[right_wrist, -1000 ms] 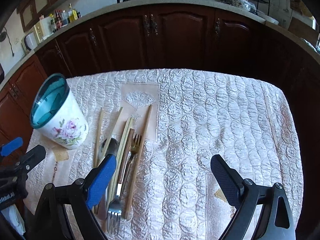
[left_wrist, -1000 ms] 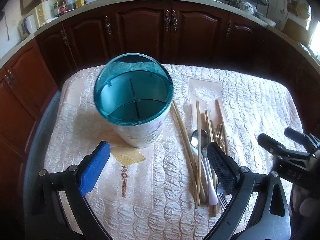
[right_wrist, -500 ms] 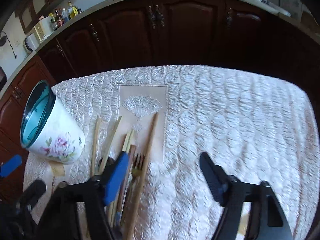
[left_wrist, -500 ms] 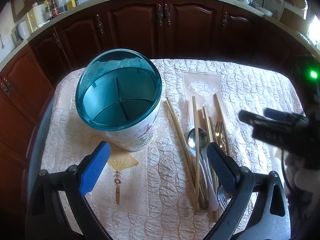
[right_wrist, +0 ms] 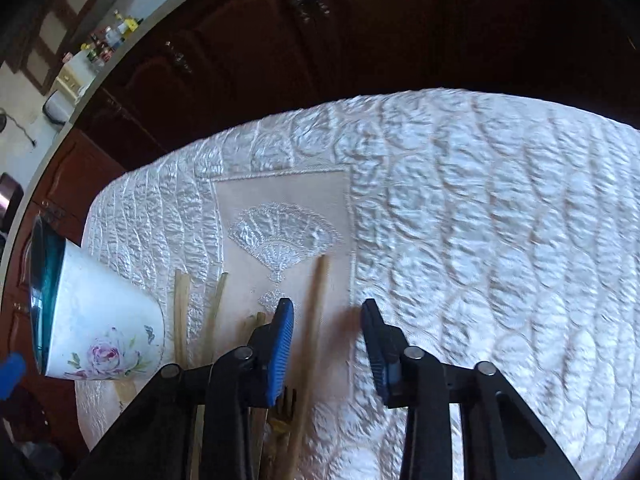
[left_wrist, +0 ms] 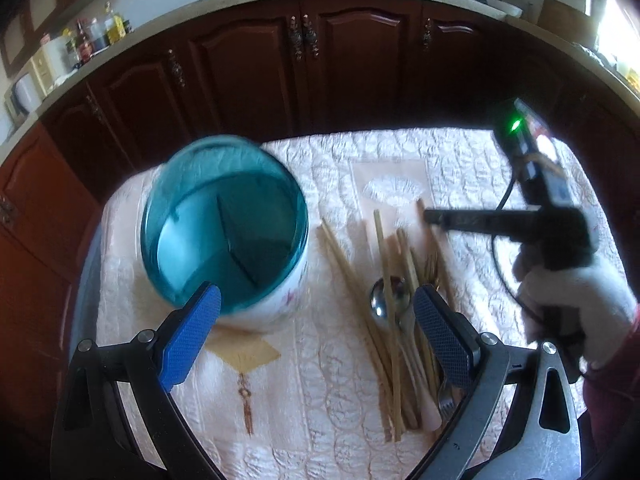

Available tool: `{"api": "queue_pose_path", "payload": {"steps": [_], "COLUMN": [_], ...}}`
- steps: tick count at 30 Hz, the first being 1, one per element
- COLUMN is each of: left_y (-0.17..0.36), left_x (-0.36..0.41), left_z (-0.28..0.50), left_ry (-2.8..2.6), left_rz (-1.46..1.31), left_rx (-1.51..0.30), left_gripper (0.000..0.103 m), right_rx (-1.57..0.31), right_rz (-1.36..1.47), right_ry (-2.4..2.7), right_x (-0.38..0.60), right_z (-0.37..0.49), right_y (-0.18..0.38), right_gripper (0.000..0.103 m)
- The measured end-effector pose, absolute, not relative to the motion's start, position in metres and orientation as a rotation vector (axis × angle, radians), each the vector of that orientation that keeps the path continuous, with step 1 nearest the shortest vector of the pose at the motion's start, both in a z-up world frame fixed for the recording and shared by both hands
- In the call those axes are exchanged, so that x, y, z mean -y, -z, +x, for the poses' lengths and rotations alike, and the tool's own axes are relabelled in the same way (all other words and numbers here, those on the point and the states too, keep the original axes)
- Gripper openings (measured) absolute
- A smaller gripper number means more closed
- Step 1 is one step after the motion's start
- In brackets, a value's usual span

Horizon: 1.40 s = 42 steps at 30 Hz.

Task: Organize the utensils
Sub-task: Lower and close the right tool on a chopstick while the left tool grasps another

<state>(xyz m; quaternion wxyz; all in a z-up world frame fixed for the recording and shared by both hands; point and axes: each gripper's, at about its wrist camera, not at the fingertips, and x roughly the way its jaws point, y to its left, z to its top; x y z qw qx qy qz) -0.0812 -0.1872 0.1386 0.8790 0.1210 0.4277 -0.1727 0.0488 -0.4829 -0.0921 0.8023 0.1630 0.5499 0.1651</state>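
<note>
A white floral utensil holder with a teal divided insert [left_wrist: 224, 224] stands on the quilted cloth, left of a pile of bamboo chopsticks [left_wrist: 386, 300], a steel spoon [left_wrist: 386, 300] and a fork [left_wrist: 446, 402]. My left gripper [left_wrist: 316, 344] is open and empty, low over the cloth between holder and pile. My right gripper [right_wrist: 326, 344] is open and part closed, low over the far ends of the utensils, with one chopstick [right_wrist: 316, 320] between its fingers and untouched. The holder [right_wrist: 100, 328] lies at the left of the right wrist view. The right gripper also shows in the left wrist view [left_wrist: 432, 216].
The table is covered by a cream quilted cloth [right_wrist: 480, 240] with an embroidered fan panel [right_wrist: 284, 236]. Dark wood cabinets [left_wrist: 312, 60] run behind the table under a counter with bottles [left_wrist: 96, 36].
My right gripper has moved forward and down over the far ends of the utensils and its jaws have narrowed around a chopstick. My left gripper has shifted slightly, still open.
</note>
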Motion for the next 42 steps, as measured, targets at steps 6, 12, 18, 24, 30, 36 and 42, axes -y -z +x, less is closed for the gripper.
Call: {"api": "queue_pose_path", "payload": {"steps": [6, 12, 18, 24, 30, 36, 42], "left_y": [-0.155, -0.15, -0.123, -0.094, -0.084, -0.059, -0.028], "left_x": [0.208, 0.245, 0.286, 0.302, 0.316, 0.329, 0.336], "left_z": [-0.054, -0.023, 0.007, 0.022, 0.03, 0.046, 0.07], "left_ry": [0.396, 0.445, 0.478, 0.452, 0.46, 0.445, 0.429], "left_rz": [0.243, 0.282, 0.36, 0.419, 0.481, 0.541, 0.552], "left_rx": [-0.903, -0.981, -1.104, -1.166, -1.167, -1.25, -1.318], "left_gripper": [0.093, 0.078, 0.067, 0.067, 0.067, 0.066, 0.066], "right_rx": [-1.183, -1.145, -1.156, -1.159, -1.168, -1.175, -1.177], "right_rz": [0.341, 0.398, 0.419, 0.468, 0.453, 0.462, 0.461], "right_ry": [-0.375, -0.333, -0.287, -0.292, -0.307, -0.314, -0.321], "right_x": [0.485, 0.541, 0.581, 0.603, 0.611, 0.612, 0.601], "right_z": [0.055, 0.028, 0.012, -0.004, -0.007, -0.008, 0.003], "right_y": [0.105, 0.091, 0.103, 0.119, 0.12, 0.124, 0.124], "right_gripper": [0.008, 0.008, 0.008, 0.008, 0.008, 0.008, 0.008]}}
